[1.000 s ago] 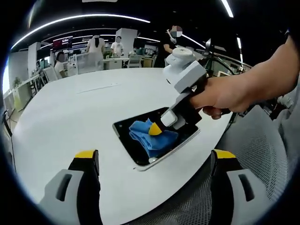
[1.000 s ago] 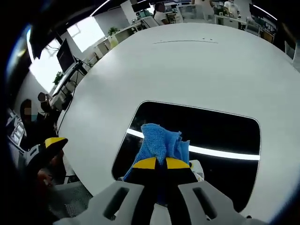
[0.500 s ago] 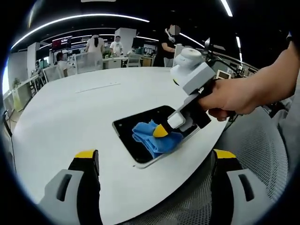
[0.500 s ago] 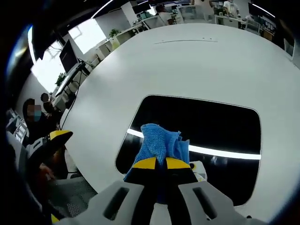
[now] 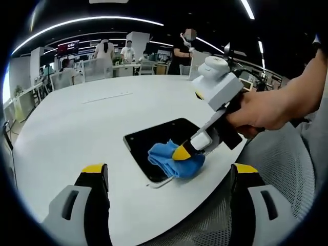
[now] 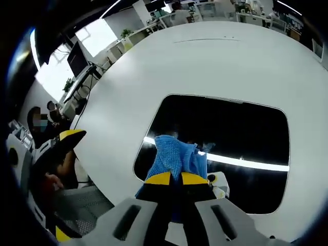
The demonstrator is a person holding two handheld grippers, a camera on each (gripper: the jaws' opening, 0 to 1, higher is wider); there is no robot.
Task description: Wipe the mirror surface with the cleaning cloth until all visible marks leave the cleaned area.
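Blue cleaning cloth [image 6: 177,159] is clamped between the right gripper's [image 6: 177,179] closed jaws and pressed onto the dark mirror [image 6: 241,133], near its edge closest to the person. The mirror lies flat on a white table [image 5: 77,123]. The left gripper [image 5: 166,174] hovers with jaws wide apart, holding nothing.

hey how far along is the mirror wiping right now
Underway. The right tongs are shut on the blue cloth, pressing it onto the mirror near its close edge. The dark glass farther out looks free of smears, though reflections make that hard to confirm. Left: the strip under the cloth and a final check. The left tongs hang open, idle.
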